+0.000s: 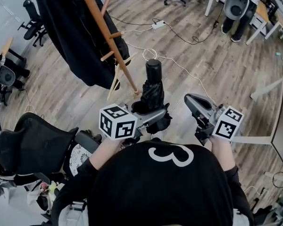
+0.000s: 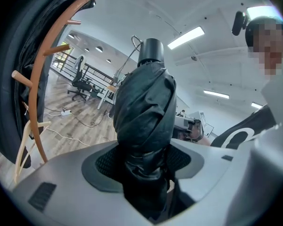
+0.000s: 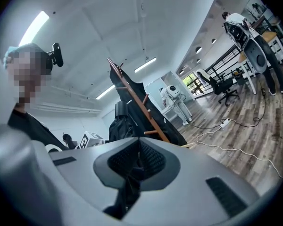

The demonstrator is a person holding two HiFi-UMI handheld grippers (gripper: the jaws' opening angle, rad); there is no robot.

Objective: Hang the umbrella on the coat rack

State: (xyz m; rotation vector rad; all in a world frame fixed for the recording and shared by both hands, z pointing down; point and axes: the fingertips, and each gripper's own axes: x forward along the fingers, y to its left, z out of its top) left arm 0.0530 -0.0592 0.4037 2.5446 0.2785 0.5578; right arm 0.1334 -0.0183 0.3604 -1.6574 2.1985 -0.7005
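Note:
A folded black umbrella (image 1: 153, 92) stands upright in my left gripper (image 1: 153, 117), which is shut on its lower canopy. Its black cylindrical handle (image 1: 153, 68) points up, with a thin loop at the top. In the left gripper view the umbrella (image 2: 144, 112) fills the space between the pads. The wooden coat rack (image 1: 108, 36) leans up to the left of the umbrella, and a black coat (image 1: 75, 32) hangs on it. My right gripper (image 1: 191, 99) is to the right of the umbrella, apart from it, shut with nothing held. The right gripper view shows the rack (image 3: 141, 102) ahead.
A black office chair (image 1: 28, 145) stands close at the lower left. White cables (image 1: 179, 67) and a power strip (image 1: 159, 24) lie on the wooden floor beyond the rack. A pale hanger (image 1: 118, 76) leans at the rack's base. Desks and a seated person (image 1: 238, 8) are at the far right.

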